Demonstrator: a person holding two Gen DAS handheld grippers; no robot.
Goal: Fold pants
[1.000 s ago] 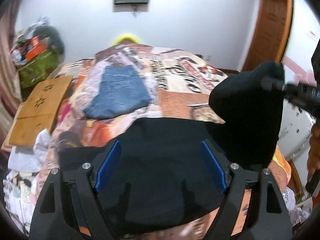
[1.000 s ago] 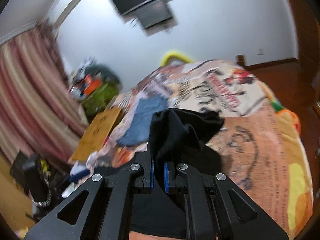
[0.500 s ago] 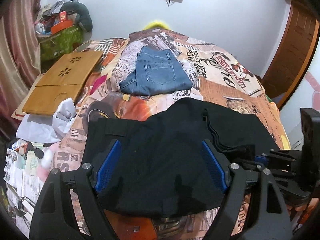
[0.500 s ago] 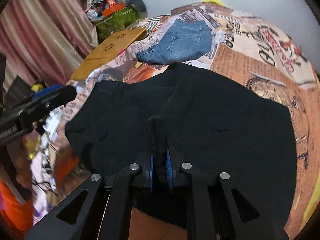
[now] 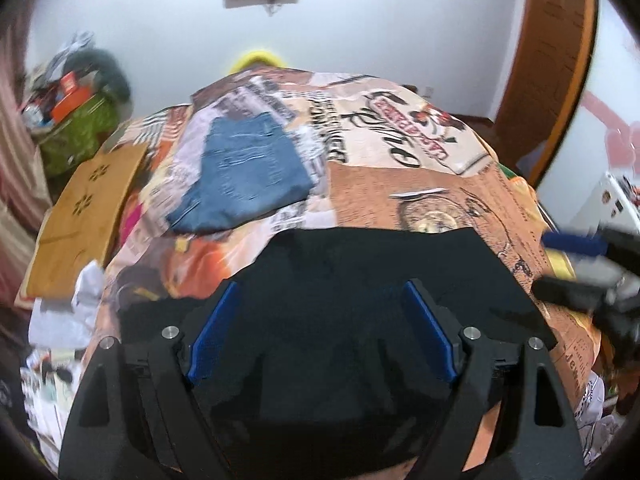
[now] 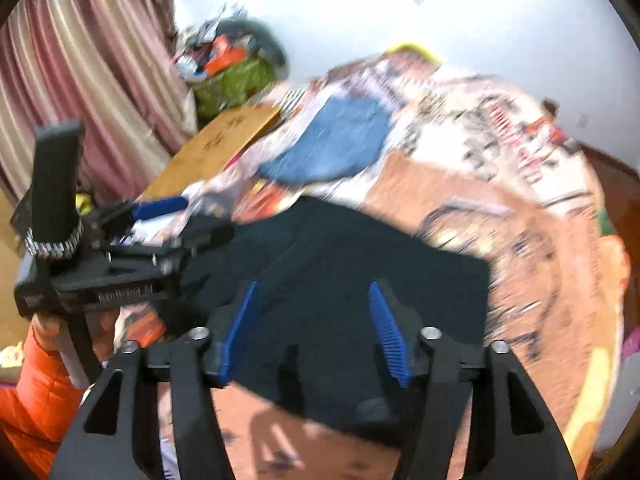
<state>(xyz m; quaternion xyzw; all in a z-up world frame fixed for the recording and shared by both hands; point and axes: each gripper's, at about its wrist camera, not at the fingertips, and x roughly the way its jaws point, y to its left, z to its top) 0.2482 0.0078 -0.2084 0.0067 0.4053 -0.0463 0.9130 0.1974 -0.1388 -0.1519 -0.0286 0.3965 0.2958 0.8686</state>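
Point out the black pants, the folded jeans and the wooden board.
black pants [image 5: 360, 280]: left wrist view, middle of the top layer.
folded jeans [image 5: 248, 172]: left wrist view, centre of the denim.
wooden board [image 5: 84, 216]: left wrist view, its flat top.

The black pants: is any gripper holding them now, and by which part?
No. The black pants lie on the bed, and nothing is held: the left gripper and the right gripper are both open above the cloth.
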